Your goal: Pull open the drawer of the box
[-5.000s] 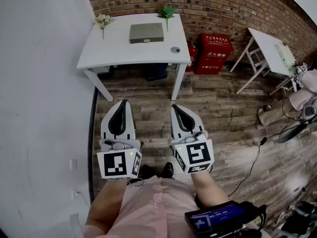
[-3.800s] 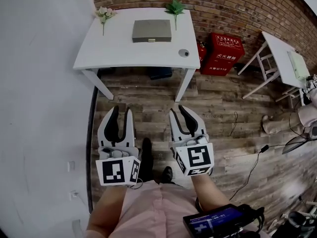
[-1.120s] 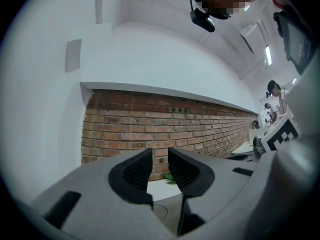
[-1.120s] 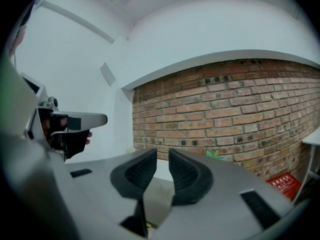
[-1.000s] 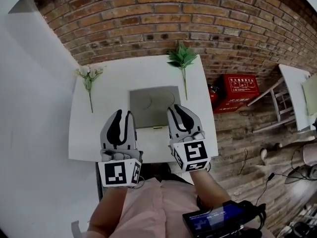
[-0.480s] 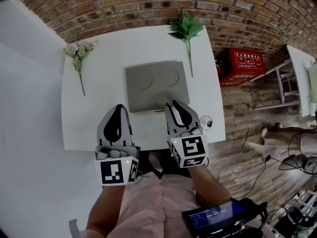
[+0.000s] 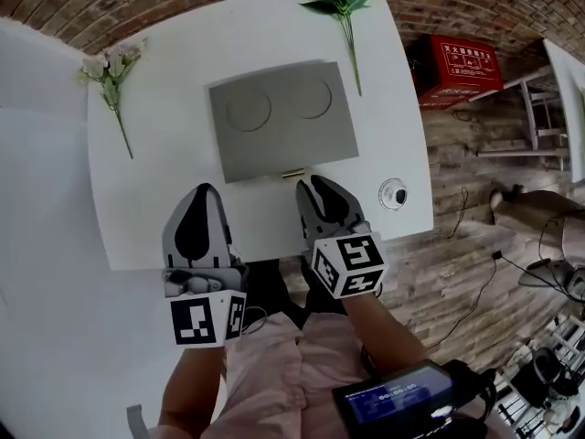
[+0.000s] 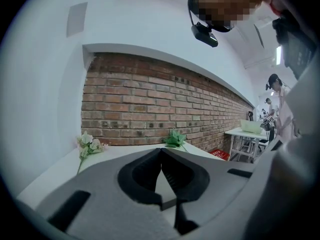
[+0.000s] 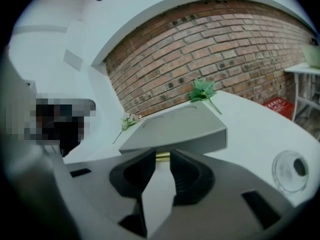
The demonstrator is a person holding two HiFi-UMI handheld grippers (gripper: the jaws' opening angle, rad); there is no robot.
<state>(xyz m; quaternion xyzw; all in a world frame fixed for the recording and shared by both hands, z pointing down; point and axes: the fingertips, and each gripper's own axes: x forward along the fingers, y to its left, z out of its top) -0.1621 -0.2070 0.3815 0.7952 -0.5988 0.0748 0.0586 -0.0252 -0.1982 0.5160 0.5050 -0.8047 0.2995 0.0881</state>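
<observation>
A white table (image 7: 155, 172) spreads under and ahead of the fingers (image 7: 340, 207) of the right gripper (image 7: 309, 183). Beyond the fingers runs a red-brick wall (image 7: 457, 3), and a white wall (image 7: 37, 199) stands to their left. To their right, a wood-plank floor (image 7: 475, 181) carries a red fire-extinguisher box (image 7: 466, 58) and a second white table (image 7: 569, 80).

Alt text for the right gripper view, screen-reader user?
The right gripper, jaws opening and empty, points at the small brass handle on the front of a flat grey box; the handle shows through the gap between the jaw tips. The box sits on a white table by a brick wall, a green sprig behind it.
</observation>
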